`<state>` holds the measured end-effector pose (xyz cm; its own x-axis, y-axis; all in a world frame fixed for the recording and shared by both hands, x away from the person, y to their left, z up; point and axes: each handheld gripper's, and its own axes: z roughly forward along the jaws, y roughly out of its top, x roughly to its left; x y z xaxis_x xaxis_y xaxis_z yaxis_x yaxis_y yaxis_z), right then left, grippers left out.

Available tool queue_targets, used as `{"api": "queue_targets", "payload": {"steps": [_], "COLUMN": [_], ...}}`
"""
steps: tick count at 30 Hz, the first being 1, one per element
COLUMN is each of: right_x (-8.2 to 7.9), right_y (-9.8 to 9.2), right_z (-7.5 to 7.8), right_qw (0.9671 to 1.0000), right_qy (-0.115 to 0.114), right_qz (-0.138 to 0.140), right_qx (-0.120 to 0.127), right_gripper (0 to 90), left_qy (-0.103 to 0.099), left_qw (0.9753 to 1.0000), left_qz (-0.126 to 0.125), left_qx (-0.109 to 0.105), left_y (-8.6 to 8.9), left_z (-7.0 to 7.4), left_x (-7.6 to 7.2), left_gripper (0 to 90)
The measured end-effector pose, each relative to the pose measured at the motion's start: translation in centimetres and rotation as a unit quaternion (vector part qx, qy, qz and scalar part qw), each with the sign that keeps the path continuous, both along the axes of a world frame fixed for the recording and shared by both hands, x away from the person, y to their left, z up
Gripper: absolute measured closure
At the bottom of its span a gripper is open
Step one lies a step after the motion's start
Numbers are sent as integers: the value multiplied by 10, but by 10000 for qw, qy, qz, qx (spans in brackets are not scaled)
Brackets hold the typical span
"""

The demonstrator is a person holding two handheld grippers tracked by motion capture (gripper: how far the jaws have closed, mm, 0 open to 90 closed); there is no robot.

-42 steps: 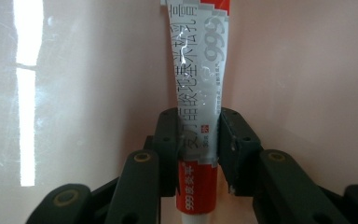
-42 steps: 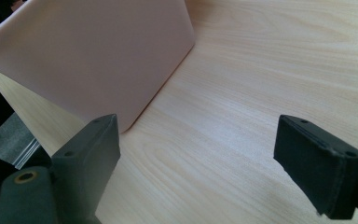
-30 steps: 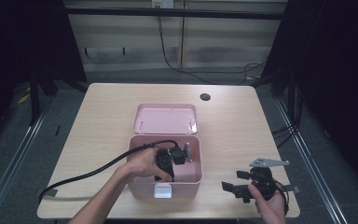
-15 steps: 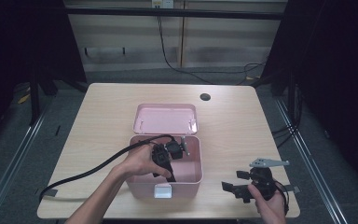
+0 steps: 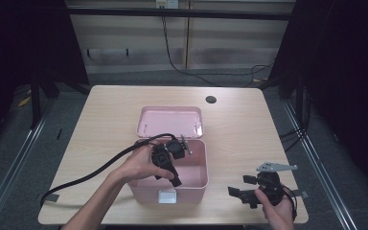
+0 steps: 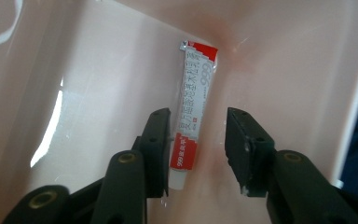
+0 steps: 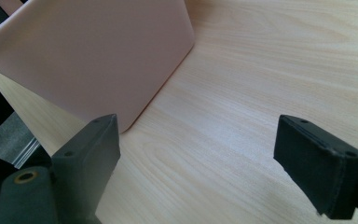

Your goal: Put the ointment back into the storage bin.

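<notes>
left gripper [image 6: 193, 140] is down inside the pink box [image 5: 199, 184] near the counter's front edge, fingers [image 6: 156, 140] half open astride the red-and-white tube [image 6: 193, 105] on the box floor, gripping nothing. step: reaching for pickup. next: centre, close. right gripper [image 7: 196, 154] idle, wide open, empty.

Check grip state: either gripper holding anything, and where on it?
Nothing held. Left gripper is open inside the pink box, jaws beside the ointment tube, not clamped. Right gripper is open over the table.

Pale pink box [image 5: 194, 184], red-and-white tube [image 6: 192, 116] with grey lettering, black jaws, light wood-grain table [image 5: 110, 115]
</notes>
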<state>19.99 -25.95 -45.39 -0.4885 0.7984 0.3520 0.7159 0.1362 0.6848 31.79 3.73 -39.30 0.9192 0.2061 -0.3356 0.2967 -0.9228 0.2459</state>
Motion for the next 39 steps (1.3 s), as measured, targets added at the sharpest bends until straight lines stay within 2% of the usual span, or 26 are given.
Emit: {"api": "queue_targets", "payload": {"steps": [3,6,11,16,18,22,30,33,35,37,39], "right_x": [0,0,0,0,0,0,0,0,-1,0,0], "right_y": [0,0,0,0,0,0,0,0,0,0,0], "right_z": [0,0,0,0,0,0,0,0,0,0,0], "right_qw": [10000,10000,10000,10000,10000,10000,10000,10000,10000,10000,10000], "right_qy": [-9,-2,15,5,7,-13,0,-2,-5,4,4], "right_qz": [8,11,3,50,34,41,41,39,30,38,37], "right_qx": [-1,-3,8,11,11,4,6,8,6,9,5], "right_gripper": [140,140,140,140,140,140,140,140,140,140,140], "left_qy": [-36,-23,-137,-198,-246,-280,-440,-547,-577,-578,-666], "left_qw": [9999,9999,9997,9993,9991,9985,9981,9975,9963,9962,9948], "left_qz": [22,-39,-76,113,32,134,122,124,211,212,357], "left_qx": [-101,-136,-166,-309,-353,-460,-423,-425,-598,-618,-681], "left_y": [3,5,10,15,17,23,31,36,43,49,56], "left_z": [5,10,16,25,28,36,47,52,57,58,60], "left_x": [-1,-3,-5,-7,-7,-7,-12,-13,-13,-14,-13], "left_gripper": [590,571,545,499,484,471,446,455,455,460,460]}}
